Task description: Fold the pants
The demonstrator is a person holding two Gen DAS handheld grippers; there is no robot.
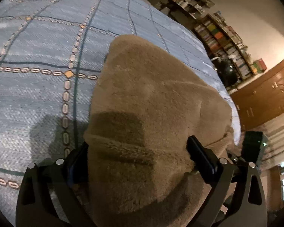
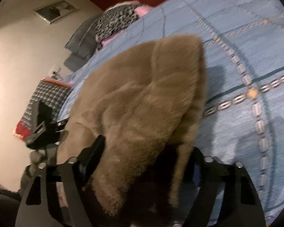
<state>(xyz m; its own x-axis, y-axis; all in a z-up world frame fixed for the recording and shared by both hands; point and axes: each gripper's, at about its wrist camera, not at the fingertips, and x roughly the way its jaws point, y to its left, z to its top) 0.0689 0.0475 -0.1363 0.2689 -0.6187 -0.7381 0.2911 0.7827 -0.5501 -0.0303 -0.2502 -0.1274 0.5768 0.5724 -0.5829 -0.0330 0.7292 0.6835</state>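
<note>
**Fuzzy brown pants between two claws on a blue bed**

The pants (image 1: 151, 102) are soft, brown and fuzzy. They lie bunched up on a blue bedspread (image 1: 37, 43) with lines of small oval shapes across it.

In the left wrist view, the left gripper (image 1: 138, 157) sits at 6 o'clock. A thick fold of the pants fills the space between its two black fingers (image 1: 202, 157). Both fingers touch the fuzzy cloth at its sides, so this claw looks to be grasping the pants. The rest of the pants stretches away toward 12 o'clock. A bookshelf (image 1: 223, 37) full of things stands at 2 o'clock, and a wooden cabinet (image 1: 265, 92) at 3 o'clock.

In the right wrist view, the right gripper (image 2: 147, 155) is also at 6 o'clock. The pants hang down between its wide-apart fingers (image 2: 96, 151). The picture is blurry and dark there, so one cannot tell if this claw is squeezing the cloth or only around it. At 11 o'clock a spotted cloth (image 2: 117, 20) lies at the far end of the bed. The left gripper shows at 9 o'clock, at the edge of the pants.
</note>
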